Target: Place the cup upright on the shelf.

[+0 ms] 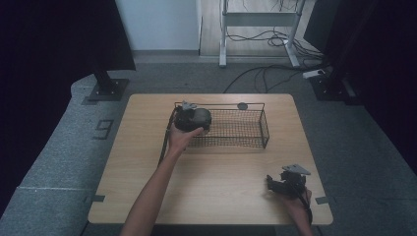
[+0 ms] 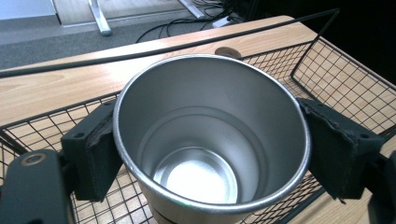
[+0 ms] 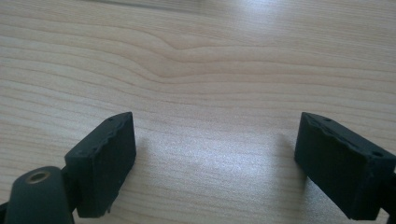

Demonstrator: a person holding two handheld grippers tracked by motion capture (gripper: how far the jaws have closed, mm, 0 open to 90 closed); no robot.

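Your pale wood-grain table (image 1: 211, 172) carries a black wire-mesh basket (image 1: 246, 129). Over its left end your left gripper (image 2: 210, 140) clamps a smooth, round steel cup (image 2: 210, 154), empty. Your right gripper (image 3: 215, 154) rests near the table's front right corner, jaws wide, nothing between.

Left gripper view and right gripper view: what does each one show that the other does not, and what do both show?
Left gripper view alone: a steel cup, empty inside, gripped by the left tongs over a black wire basket, with floor cables behind. Right gripper view alone: the right tongs, open with nothing between the jaws. Both: black padded jaws and the wooden table.
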